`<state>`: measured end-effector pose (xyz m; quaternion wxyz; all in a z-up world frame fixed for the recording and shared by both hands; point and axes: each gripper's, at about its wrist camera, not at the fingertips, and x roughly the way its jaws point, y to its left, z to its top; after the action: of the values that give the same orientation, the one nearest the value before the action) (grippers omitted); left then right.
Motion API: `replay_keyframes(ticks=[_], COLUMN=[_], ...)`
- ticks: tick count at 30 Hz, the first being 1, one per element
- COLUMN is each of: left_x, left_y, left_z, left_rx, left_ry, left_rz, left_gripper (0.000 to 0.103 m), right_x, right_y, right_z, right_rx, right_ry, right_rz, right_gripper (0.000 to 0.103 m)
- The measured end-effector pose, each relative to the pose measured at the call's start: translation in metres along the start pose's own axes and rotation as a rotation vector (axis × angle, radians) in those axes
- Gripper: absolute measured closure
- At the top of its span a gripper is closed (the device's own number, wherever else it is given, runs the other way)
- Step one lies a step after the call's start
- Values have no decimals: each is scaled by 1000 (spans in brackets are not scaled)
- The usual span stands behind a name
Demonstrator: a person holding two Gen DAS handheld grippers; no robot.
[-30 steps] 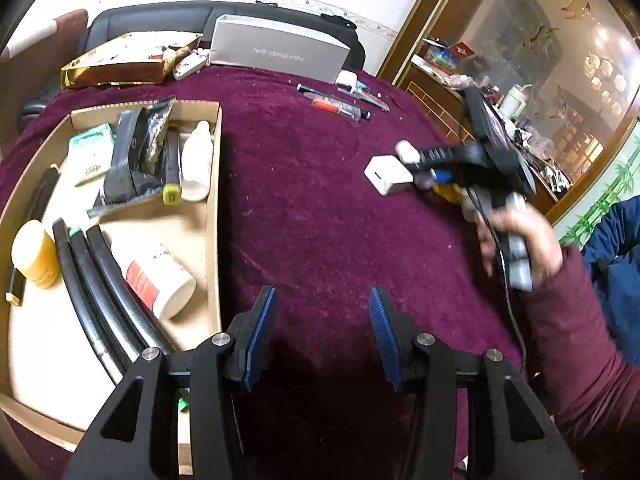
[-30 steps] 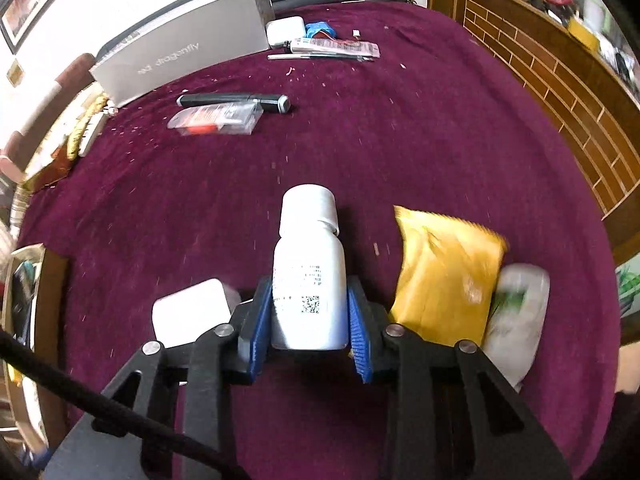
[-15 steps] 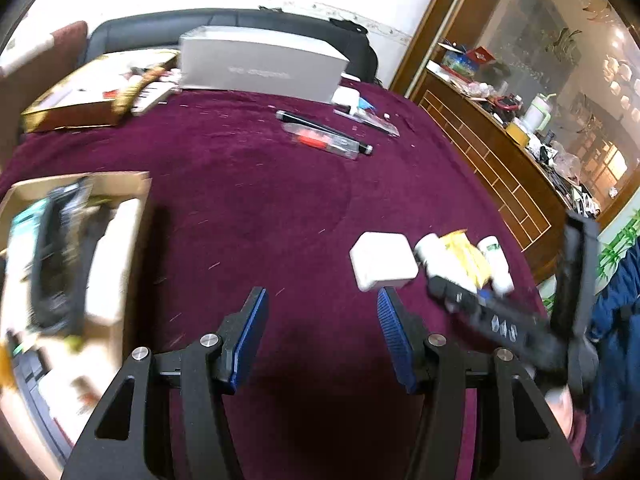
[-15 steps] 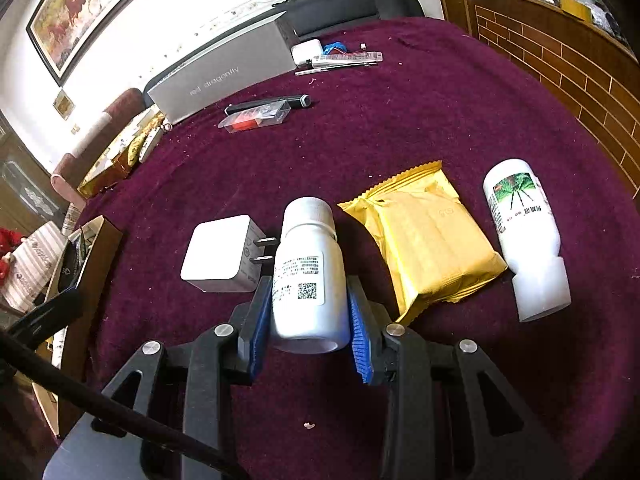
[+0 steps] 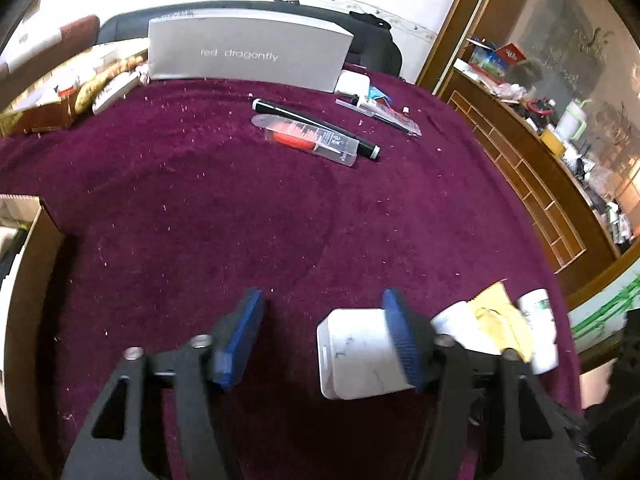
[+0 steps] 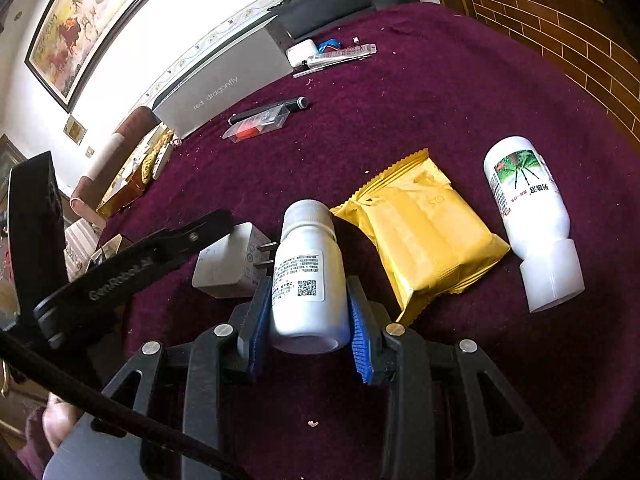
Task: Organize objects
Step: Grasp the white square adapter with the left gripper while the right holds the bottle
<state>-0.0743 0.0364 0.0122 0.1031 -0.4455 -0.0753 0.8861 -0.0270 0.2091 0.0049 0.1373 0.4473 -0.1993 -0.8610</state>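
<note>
My right gripper point(image 6: 308, 300) is shut on a white pill bottle point(image 6: 308, 268) that lies low over the maroon cloth. Beside the bottle lie a white plug charger point(image 6: 228, 264) on its left, then a yellow packet point(image 6: 420, 232) and a white bottle with a green label point(image 6: 528, 216) on its right. My left gripper point(image 5: 322, 312) hangs over the charger point(image 5: 356, 360) with its jaws opening. The charger sits between the blue pads, close to the right one, and neither pad presses on it. One left finger point(image 6: 200, 228) shows in the right wrist view.
A cardboard box point(image 5: 32, 264) stands at the left edge. Farther back lie a black marker point(image 5: 316, 124), a clear case with a red insert point(image 5: 308, 140) and a grey shoe box point(image 5: 248, 54). A wooden cabinet point(image 5: 532, 184) borders the table's right side.
My left gripper swung right, from beside the cardboard box to over the charger, and its jaws widened. The right gripper kept its hold on the pill bottle and shifted slightly.
</note>
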Motion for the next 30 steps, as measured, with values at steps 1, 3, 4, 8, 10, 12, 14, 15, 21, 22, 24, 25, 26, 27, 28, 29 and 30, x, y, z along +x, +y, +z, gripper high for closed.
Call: replay_keyframes(ticks=[1, 3, 4, 8, 10, 12, 14, 15, 21, 22, 24, 25, 26, 27, 28, 29, 30], left_x=[1, 2, 1, -4, -9, -12, -16, -17, -17, -19, -24, -26, -28, -27, -25, -23, -21], left_y=[-4, -11, -16, -24, -23, -19, -13, -11, -1, 5, 16, 19, 22, 25, 27, 28, 29], left_z=[-1, -1, -3, -6, -7, -9, -13, -15, -11, -12, -13, -14, -15, -16, -16, -15, -15], left_rx=[20, 61, 88, 158, 174, 179, 169, 163, 115, 86, 34, 23, 22, 27, 25, 14, -6], left_ry=[-11, -16, -17, -31, -40, -52, -57, -58, 10, 20, 16, 7, -2, -7, -1, 8, 19], left_rz=[13, 18, 24, 74, 113, 140, 136, 126, 75, 53, 13, 6, 2, 12, 18, 10, -13], left_gripper=[37, 35, 33, 28, 27, 27, 27, 27, 24, 24, 24, 24, 24, 24, 24, 24, 24], right_x=[0, 0, 0, 0, -1, -1, -1, -1, -2, -2, -2, -2, -2, -2, -2, -2, -2], right_y=[0, 0, -1, -4, -4, -3, -3, -3, -3, -3, -3, -4, -4, -4, -4, -3, -3], right_z=[0, 0, 0, 1, 0, -1, -1, -1, -1, -1, -1, -1, -1, -1, -1, -1, -1], right_rx=[0, 2, 3, 17, 20, 18, 19, 20, 25, 26, 28, 29, 29, 30, 28, 25, 24], right_ry=[0, 1, 1, 3, 1, 0, 0, 0, -1, -1, -1, -2, -2, -2, -3, -3, -4], right_rz=[1, 3, 4, 14, 16, 13, 13, 14, 17, 19, 20, 22, 22, 22, 20, 18, 17], right_gripper=[71, 71, 71, 71, 71, 71, 71, 71, 70, 70, 70, 70, 70, 70, 70, 70, 70])
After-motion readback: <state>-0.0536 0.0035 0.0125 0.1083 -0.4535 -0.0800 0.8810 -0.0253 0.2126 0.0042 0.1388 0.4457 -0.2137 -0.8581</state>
